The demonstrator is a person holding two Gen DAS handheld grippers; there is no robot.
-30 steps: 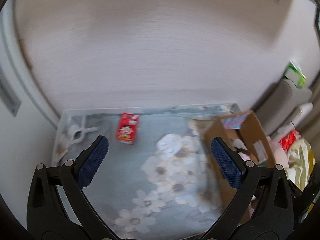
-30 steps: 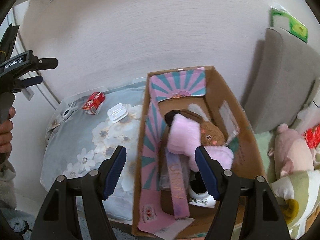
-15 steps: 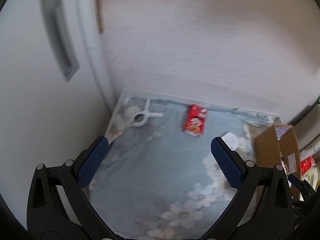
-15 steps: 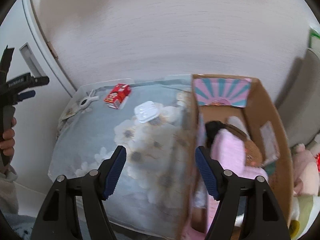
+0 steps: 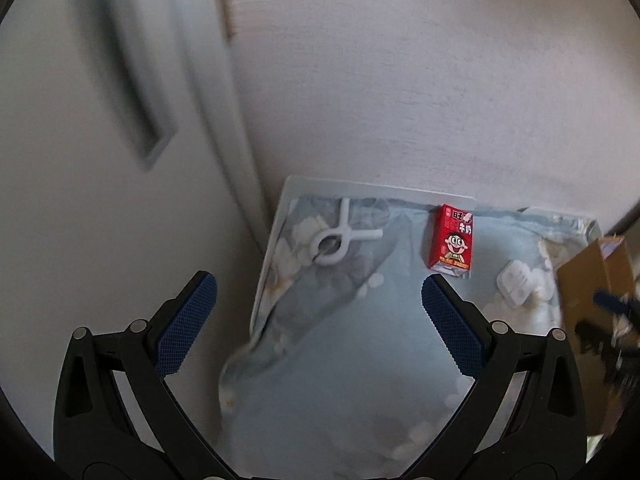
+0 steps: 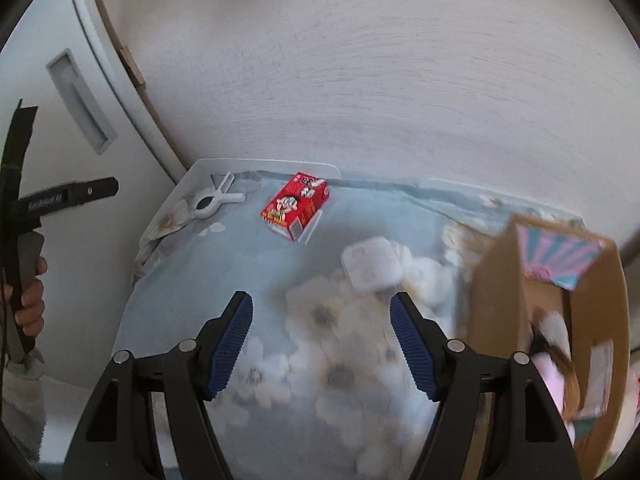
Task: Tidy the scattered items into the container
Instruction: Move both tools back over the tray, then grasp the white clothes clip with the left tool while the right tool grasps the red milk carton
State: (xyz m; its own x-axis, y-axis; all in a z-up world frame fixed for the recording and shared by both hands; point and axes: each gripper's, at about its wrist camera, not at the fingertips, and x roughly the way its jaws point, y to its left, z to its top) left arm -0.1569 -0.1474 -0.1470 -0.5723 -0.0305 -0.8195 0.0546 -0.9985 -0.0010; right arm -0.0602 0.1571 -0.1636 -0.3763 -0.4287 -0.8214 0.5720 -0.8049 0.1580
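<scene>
A red milk carton (image 5: 451, 242) (image 6: 297, 209), a white clip (image 5: 335, 237) (image 6: 213, 202) and a flat white case (image 5: 516, 282) (image 6: 371, 265) lie on a floral-clothed table (image 5: 340, 352) (image 6: 224, 264). The cardboard box (image 5: 592, 280) (image 6: 500, 300) stands at the right and holds a pink plush toy (image 6: 554, 376). My left gripper (image 5: 319, 292) is open and empty, above the table's left edge. My right gripper (image 6: 321, 312) is open and empty, just short of the white case.
A white wall rises behind the table. A white door with a recessed handle (image 5: 128, 92) (image 6: 80, 100) stands to the left. The left gripper's handle and the hand on it (image 6: 28, 264) show at the right wrist view's left edge.
Both grippers have swung left, away from the box. The right one has moved from over the box to over the table near the white case. Both stay open.
</scene>
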